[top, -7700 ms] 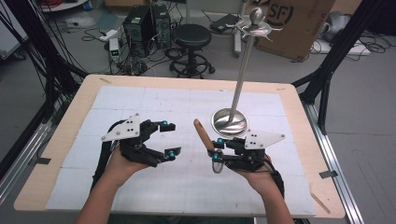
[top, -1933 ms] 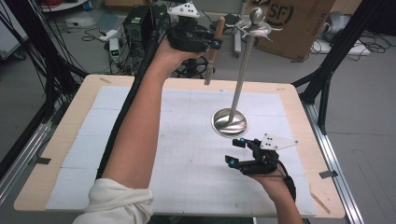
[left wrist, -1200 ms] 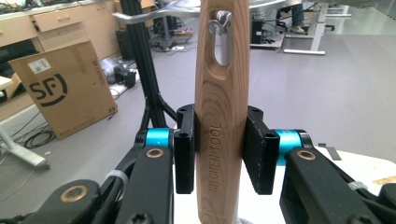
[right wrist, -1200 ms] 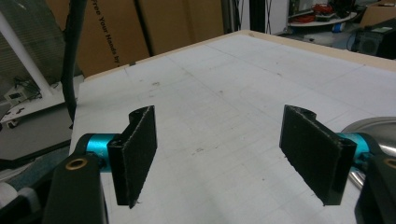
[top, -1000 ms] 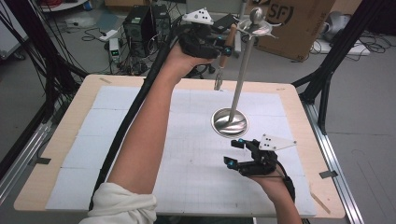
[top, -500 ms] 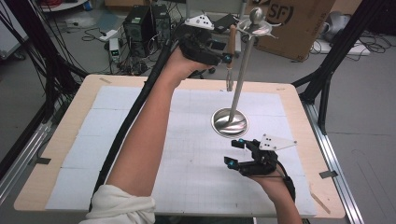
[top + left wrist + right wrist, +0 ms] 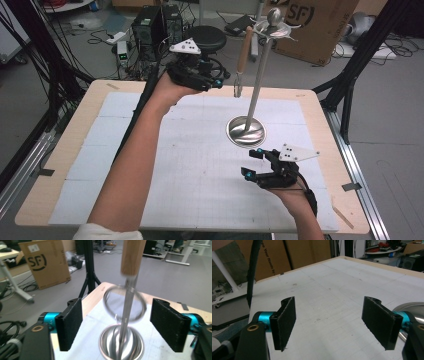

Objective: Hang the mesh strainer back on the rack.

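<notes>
My right gripper [image 7: 261, 170] rests on the table [image 7: 75, 150], jaws apart and empty. Farther out, my left gripper [image 7: 212, 80] is raised, jaws spread, just beside the wooden-handled utensil [image 7: 242, 55]. The utensil hangs vertical from the top of the steel stand [image 7: 257, 95], handle up, metal end down. Hanging looks done; pulling my hand clear remains.

Even, bright overhead light fills your workspace; the white tabletop [image 7: 200, 165] carries only faint shadows. In your left gripper view, the hanging utensil [image 7: 126, 297] smears with motion blur.
</notes>
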Motion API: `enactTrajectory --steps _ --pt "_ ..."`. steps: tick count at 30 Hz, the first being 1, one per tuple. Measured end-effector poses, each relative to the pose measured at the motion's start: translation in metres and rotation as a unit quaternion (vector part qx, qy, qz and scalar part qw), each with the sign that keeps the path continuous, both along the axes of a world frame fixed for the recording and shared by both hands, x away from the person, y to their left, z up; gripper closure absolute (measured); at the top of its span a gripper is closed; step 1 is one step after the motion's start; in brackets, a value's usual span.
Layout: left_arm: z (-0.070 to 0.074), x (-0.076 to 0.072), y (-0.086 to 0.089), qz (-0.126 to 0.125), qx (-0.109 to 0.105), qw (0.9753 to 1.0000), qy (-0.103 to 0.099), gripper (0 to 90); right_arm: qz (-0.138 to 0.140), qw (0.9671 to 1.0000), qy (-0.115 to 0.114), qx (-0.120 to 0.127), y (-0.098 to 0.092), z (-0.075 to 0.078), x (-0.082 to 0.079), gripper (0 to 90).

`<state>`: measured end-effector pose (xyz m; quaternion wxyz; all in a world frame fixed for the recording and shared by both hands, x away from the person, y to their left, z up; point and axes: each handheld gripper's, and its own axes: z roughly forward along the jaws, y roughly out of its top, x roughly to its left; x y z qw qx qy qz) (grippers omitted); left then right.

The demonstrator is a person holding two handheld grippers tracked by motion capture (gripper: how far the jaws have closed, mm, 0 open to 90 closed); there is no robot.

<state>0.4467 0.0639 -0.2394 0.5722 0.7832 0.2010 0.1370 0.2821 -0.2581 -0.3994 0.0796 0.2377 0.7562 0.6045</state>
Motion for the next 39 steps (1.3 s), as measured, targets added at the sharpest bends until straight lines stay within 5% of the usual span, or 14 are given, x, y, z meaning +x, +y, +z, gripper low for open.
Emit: enactTrajectory --steps 16,21,27,33,39 --pt "-0.033 -0.037 0.060 0.015 -0.038 0.9991 -0.007 21.2 -0.004 1.0000 0.000 -0.009 0.001 -0.001 -0.001 26.7" --pt "-0.038 -0.057 0.073 0.002 -0.052 0.9984 -0.020 20.2 -0.005 0.9999 0.001 -0.012 0.002 -0.002 -0.001 26.7" --pt "-0.050 -0.081 0.088 0.020 -0.061 0.9970 -0.042 17.2 -0.006 0.9999 0.002 -0.014 0.002 -0.002 -0.001 26.7" --pt "-0.062 -0.101 0.105 0.030 -0.059 0.9969 -0.044 16.0 -0.006 0.9999 0.000 -0.015 0.003 -0.002 -0.002 26.7" --pt "-0.074 -0.119 0.124 0.035 -0.081 0.9954 -0.037 14.9 -0.005 0.9998 0.004 -0.018 0.004 -0.003 -0.001 26.7"
